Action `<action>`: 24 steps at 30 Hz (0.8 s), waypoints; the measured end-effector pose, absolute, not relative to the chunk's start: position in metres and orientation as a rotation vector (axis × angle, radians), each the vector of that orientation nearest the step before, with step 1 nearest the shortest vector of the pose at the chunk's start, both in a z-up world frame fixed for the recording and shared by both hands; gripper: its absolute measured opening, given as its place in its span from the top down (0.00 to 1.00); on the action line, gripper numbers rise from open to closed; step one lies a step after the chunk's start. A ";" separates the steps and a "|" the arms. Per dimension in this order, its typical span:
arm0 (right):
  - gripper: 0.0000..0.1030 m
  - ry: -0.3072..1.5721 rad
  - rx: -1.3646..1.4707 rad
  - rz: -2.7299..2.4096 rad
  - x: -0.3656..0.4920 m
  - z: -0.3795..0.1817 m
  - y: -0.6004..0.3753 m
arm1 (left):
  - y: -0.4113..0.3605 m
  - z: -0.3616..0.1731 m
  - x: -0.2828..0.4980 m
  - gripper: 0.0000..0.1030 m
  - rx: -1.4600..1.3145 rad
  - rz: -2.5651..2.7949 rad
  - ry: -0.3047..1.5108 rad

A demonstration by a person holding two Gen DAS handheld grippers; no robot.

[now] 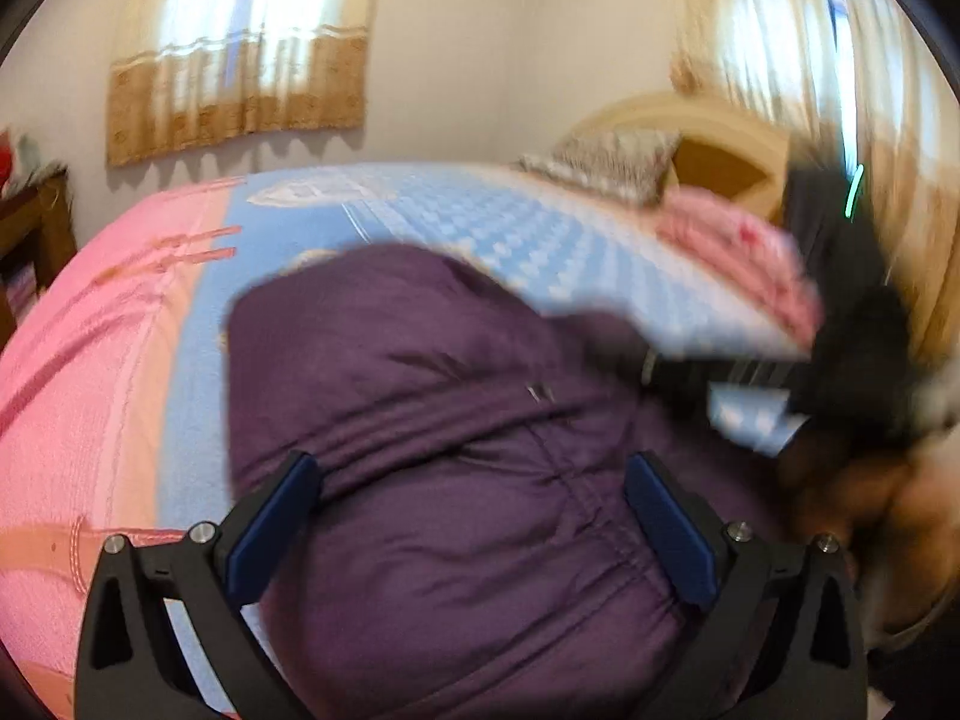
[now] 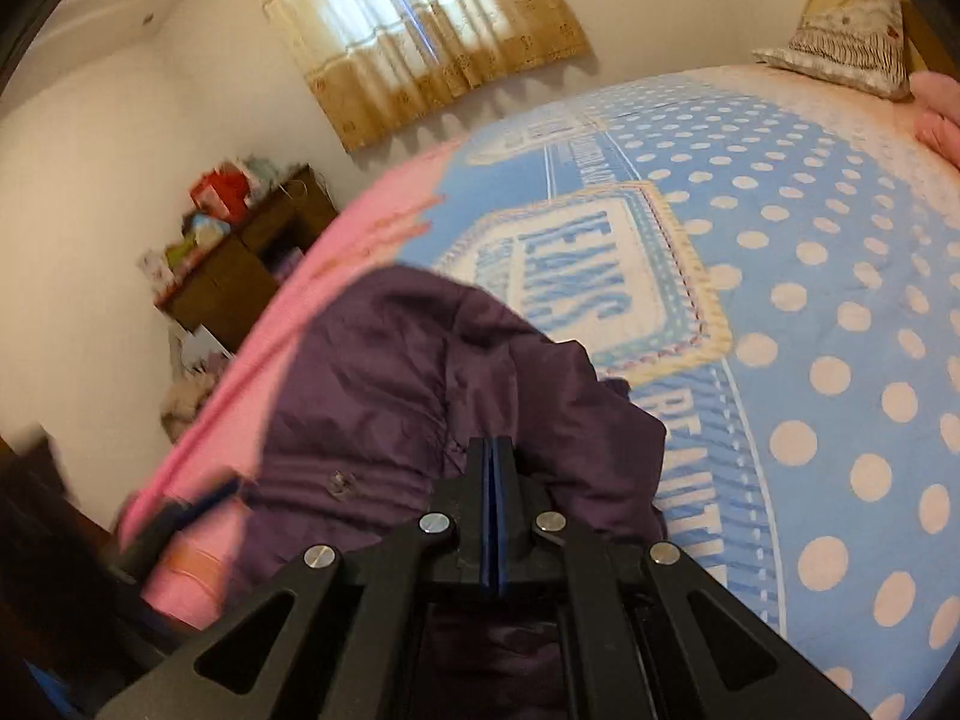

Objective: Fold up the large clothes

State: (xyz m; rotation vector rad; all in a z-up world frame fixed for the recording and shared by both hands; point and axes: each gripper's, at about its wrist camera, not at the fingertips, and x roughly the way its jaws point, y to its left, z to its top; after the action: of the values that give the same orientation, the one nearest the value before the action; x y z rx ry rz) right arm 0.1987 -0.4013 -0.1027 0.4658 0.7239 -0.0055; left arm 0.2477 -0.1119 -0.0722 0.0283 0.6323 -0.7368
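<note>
Now my left gripper [image 1: 471, 534] hangs spread wide over the purple padded jacket [image 1: 432, 420], which lies bunched on the bed [image 2: 810, 300]; my right gripper [image 2: 495, 468] is pinched together on its fabric.

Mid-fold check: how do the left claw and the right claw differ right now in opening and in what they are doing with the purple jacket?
The left claw is open, its blue-padded fingers spread wide over the purple quilted jacket without pinching it. The right claw is shut, pads pressed together, apparently with jacket fabric clamped between them. The left view is motion-blurred; the right view is sharper. Both sit over the same jacket on the blue polka-dot bedspread.
</note>
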 end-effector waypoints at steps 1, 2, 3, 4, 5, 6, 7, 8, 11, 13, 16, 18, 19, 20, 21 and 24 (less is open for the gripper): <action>0.99 0.722 0.461 -0.009 0.199 -0.107 -0.401 | -0.107 -0.070 0.252 0.00 0.008 -0.708 0.626; 0.99 0.719 0.469 -0.005 0.200 -0.111 -0.402 | -0.103 -0.072 0.259 0.00 0.011 -0.673 0.638; 0.99 0.713 0.483 0.000 0.199 -0.115 -0.403 | -0.104 -0.078 0.268 0.00 0.027 -0.647 0.672; 0.99 0.711 0.490 0.005 0.199 -0.122 -0.406 | -0.108 -0.090 0.280 0.00 0.036 -0.662 0.746; 0.99 0.705 0.502 0.010 0.200 -0.131 -0.407 | -0.108 -0.098 0.285 0.00 0.028 -0.669 0.778; 1.00 0.700 0.507 0.011 0.203 -0.136 -0.408 | -0.107 -0.099 0.287 0.00 0.021 -0.668 0.778; 1.00 0.689 0.515 0.009 0.202 -0.142 -0.409 | -0.108 -0.099 0.288 0.00 0.032 -0.667 0.780; 1.00 0.686 0.522 0.008 0.206 -0.147 -0.408 | -0.110 -0.099 0.286 0.00 0.054 -0.664 0.774; 1.00 0.662 0.533 0.013 0.203 -0.153 -0.409 | -0.111 -0.103 0.283 0.00 0.068 -0.663 0.754; 1.00 0.642 0.527 0.006 0.202 -0.155 -0.406 | -0.113 -0.104 0.282 0.00 0.071 -0.659 0.750; 1.00 0.633 0.522 0.001 0.202 -0.158 -0.406 | -0.119 -0.104 0.280 0.00 0.076 -0.649 0.743; 1.00 0.632 0.518 0.001 0.203 -0.160 -0.406 | -0.120 -0.106 0.281 0.00 0.071 -0.647 0.744; 1.00 0.629 0.519 0.002 0.204 -0.162 -0.407 | -0.121 -0.107 0.282 0.00 0.068 -0.644 0.744; 1.00 0.626 0.521 0.003 0.205 -0.164 -0.409 | -0.120 -0.107 0.281 0.00 0.067 -0.644 0.743; 1.00 0.625 0.523 0.003 0.205 -0.164 -0.409 | -0.121 -0.108 0.282 0.00 0.065 -0.645 0.741; 1.00 0.620 0.522 0.002 0.204 -0.165 -0.410 | -0.120 -0.109 0.281 0.00 0.059 -0.644 0.737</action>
State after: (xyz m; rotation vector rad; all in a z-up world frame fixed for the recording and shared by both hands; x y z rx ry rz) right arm 0.2036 -0.4098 -0.1653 0.5218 0.6197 0.0017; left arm 0.2811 -0.1203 -0.1086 0.0587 0.7371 -0.6444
